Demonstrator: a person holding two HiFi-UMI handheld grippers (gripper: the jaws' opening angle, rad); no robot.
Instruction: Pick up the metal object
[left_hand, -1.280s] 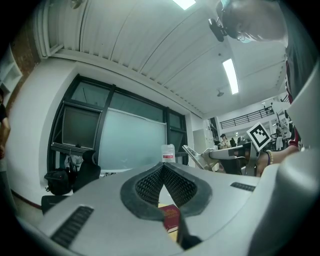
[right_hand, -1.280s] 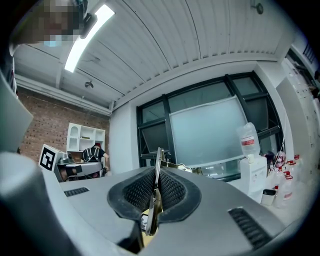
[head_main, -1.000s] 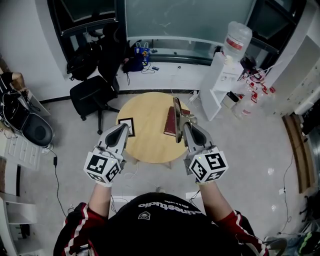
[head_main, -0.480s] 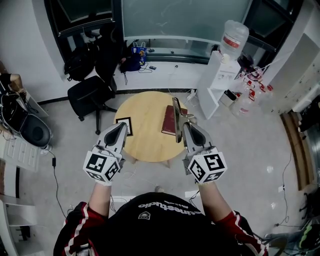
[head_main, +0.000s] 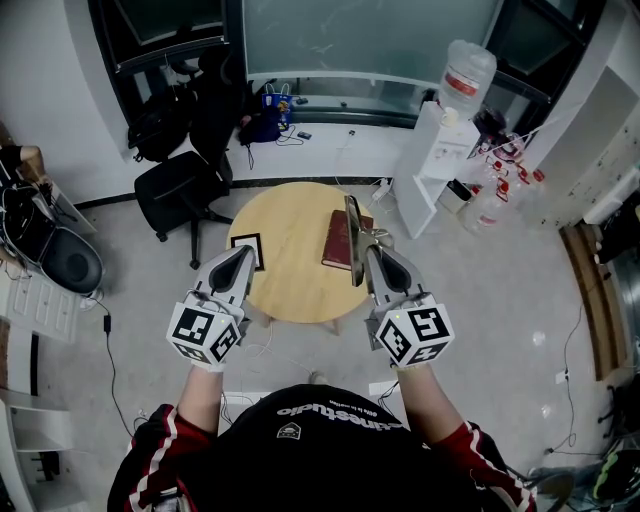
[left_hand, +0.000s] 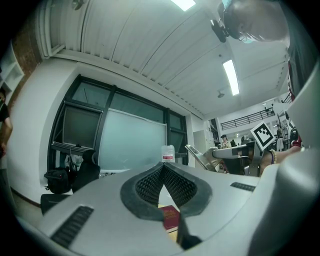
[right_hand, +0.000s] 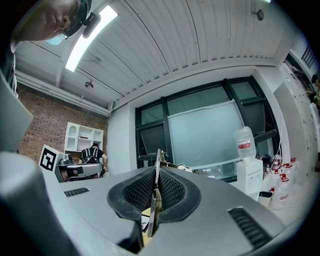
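My right gripper (head_main: 366, 248) is shut on a thin metal object (head_main: 353, 232), a flat bent plate that sticks forward and up from the jaws. In the right gripper view the plate (right_hand: 156, 172) stands edge-on between the ribbed pads (right_hand: 172, 190), held high above the table. The left gripper (head_main: 244, 254) is shut with nothing in it, and its pads (left_hand: 150, 184) meet in the left gripper view. That view also shows the metal object (left_hand: 199, 156) at the right. Below both lies the round wooden table (head_main: 290, 225) with a dark red book (head_main: 338, 243) on it.
A black-and-white marker card (head_main: 254, 245) lies on the table's left part, partly under the left gripper. A black office chair (head_main: 185, 190) stands to the table's left, and a white water dispenser (head_main: 452, 135) to its right. Cables run over the floor.
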